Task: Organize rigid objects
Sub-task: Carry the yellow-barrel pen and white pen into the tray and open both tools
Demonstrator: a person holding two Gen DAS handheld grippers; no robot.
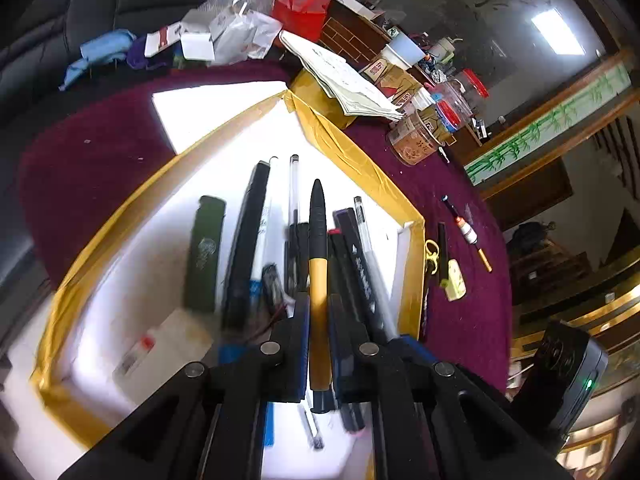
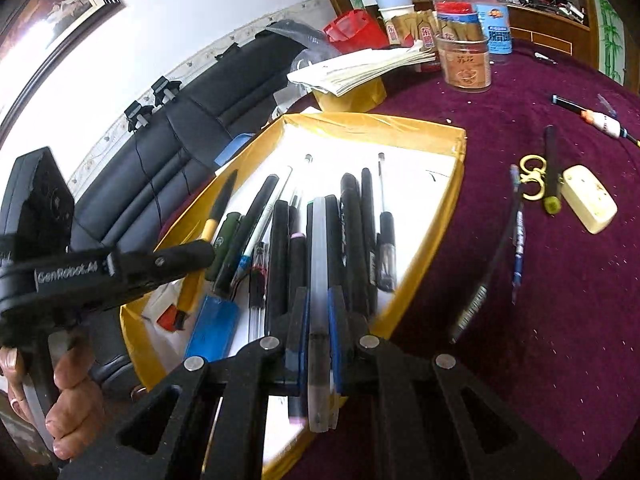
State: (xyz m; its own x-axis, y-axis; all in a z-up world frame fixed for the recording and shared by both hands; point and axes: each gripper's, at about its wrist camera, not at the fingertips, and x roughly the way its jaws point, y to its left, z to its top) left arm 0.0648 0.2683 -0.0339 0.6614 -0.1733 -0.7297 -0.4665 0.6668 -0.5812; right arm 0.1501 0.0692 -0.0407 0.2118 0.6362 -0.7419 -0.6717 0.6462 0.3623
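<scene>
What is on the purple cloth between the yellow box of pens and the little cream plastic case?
In the right wrist view, a gold keyring clip, a blue pen and a thin black stick lie between the yellow-taped box and the cream case.

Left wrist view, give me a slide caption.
Left gripper holds a yellow-and-black pen over the box of pens.

I see pens point(image 2: 352, 232) lying side by side in the tray point(image 2: 400, 128) on the tablecloth point(image 2: 520, 320), with a keyring point(image 2: 532, 178) just past its right edge.
</scene>
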